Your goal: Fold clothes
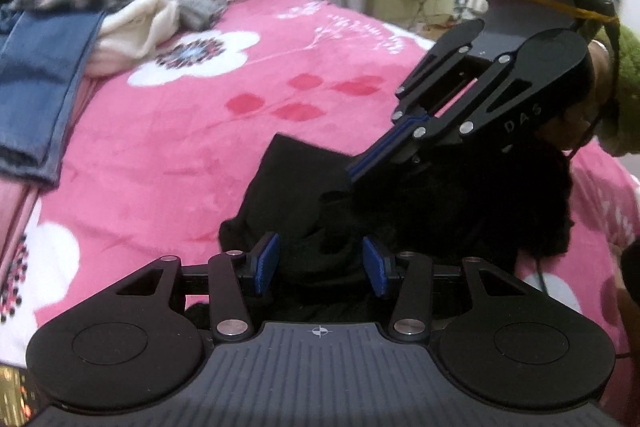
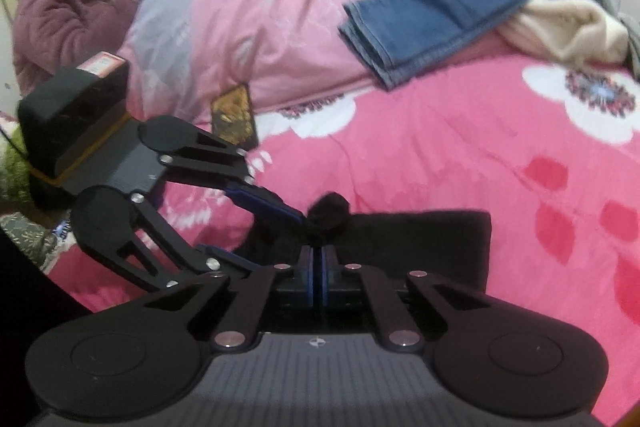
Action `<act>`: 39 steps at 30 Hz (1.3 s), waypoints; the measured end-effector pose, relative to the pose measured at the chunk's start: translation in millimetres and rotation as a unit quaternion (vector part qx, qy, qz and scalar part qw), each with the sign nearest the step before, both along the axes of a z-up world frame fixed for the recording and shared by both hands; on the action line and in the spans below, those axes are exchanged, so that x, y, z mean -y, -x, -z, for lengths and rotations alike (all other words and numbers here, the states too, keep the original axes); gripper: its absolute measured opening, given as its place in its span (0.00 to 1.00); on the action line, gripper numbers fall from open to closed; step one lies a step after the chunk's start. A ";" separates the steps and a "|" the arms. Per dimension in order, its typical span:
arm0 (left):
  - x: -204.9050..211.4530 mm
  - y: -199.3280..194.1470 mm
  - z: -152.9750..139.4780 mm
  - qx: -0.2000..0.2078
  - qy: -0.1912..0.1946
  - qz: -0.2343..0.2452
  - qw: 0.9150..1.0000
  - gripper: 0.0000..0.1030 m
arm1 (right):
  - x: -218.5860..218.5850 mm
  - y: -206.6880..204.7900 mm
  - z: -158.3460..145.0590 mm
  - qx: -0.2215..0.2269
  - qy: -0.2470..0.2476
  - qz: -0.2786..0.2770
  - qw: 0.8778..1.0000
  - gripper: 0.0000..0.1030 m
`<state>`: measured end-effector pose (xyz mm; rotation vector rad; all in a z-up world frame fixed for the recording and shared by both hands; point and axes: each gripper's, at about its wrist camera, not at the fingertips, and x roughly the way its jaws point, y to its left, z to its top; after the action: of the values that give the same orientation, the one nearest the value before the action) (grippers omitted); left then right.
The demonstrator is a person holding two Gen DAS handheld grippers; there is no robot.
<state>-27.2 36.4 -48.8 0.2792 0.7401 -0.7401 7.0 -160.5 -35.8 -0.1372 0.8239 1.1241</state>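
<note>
The left gripper [image 1: 320, 263] has its two blue pads spread apart, w/ black cloth [image 1: 304, 187] low between them. The pads don't squeeze it. The right gripper [image 2: 319, 267] has its pads pressed tight together. Can't tell if any cloth is pinched in there, it's too dark. In the left view the right gripper's tip comes down onto the top of the black cloth.

The black cloth lies on the bed, on a pink blanket [image 1: 168, 155] w/ big white flowers. Part is flat, part is bunched up by the grippers.

Far off on the bed are folded blue jeans [image 2: 424, 15], and a cream fluffy top [image 2: 568, 27] right beside them. A person in a purple coat [image 2: 60, 11] is at the back.
</note>
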 end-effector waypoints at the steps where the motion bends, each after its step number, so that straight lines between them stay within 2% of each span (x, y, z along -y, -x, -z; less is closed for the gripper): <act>1: 2.4 0.1 -1.1 0.004 -0.002 0.008 1.000 0.44 | 0.9 2.2 -3.8 0.005 -0.004 -0.002 1.000 0.03; 7: 16.2 -4.0 -1.2 0.018 -0.014 0.048 0.999 0.45 | 1.3 7.5 -17.3 0.026 -0.007 -0.001 1.000 0.02; 11: 21.4 -6.6 6.1 0.006 -0.035 0.053 0.998 0.45 | 3.3 -8.6 -5.1 -0.017 0.010 0.027 0.999 0.08; 13: 22.3 -4.9 10.7 0.002 -0.047 0.053 0.997 0.45 | 2.3 -14.1 2.8 -0.029 0.025 0.035 0.999 0.30; 15: 21.5 -3.2 15.0 -0.003 -0.055 0.052 0.997 0.45 | 1.2 -16.9 10.2 -0.042 0.027 0.031 0.998 0.42; 17: 19.8 -1.5 18.8 -0.006 -0.059 0.050 0.997 0.45 | -1.7 -17.7 17.1 -0.052 0.038 0.024 0.998 0.45; 20: 16.7 -0.4 20.9 -0.009 -0.056 0.047 0.997 0.45 | -5.5 -15.6 27.3 -0.055 0.053 0.014 0.997 0.45; 23: 16.0 -0.7 21.2 -0.011 -0.053 0.045 0.997 0.45 | -5.6 -9.5 27.4 -0.040 0.059 0.004 0.997 0.37; 24: 15.9 -0.8 21.3 -0.010 -0.053 0.045 0.998 0.45 | -4.9 -7.2 25.8 -0.032 0.060 0.001 0.998 0.31; 25: 15.8 -0.8 21.3 -0.010 -0.052 0.045 0.998 0.45 | -4.3 -4.7 24.2 -0.026 0.060 -0.004 0.998 0.20; 28: 16.2 0.1 20.8 -0.008 -0.051 0.045 0.998 0.45 | -6.2 4.4 20.5 -0.001 0.070 -0.016 0.997 0.09; 31: 15.9 0.7 18.1 -0.003 -0.049 0.045 0.998 0.45 | -5.3 12.9 13.1 0.023 0.065 -0.022 0.997 0.05; 36: 17.2 2.8 7.8 0.022 -0.046 0.055 0.997 0.45 | 0.2 21.3 -9.2 0.050 0.041 -0.028 0.997 0.05; 39: 21.9 3.7 3.1 0.041 -0.053 0.070 0.995 0.45 | -0.7 31.0 -20.9 0.073 0.042 -0.051 0.995 0.05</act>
<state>-31.0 14.6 -51.9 0.4599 0.6874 -0.8180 -24.0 -159.8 -14.9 -0.3317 0.7401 1.1600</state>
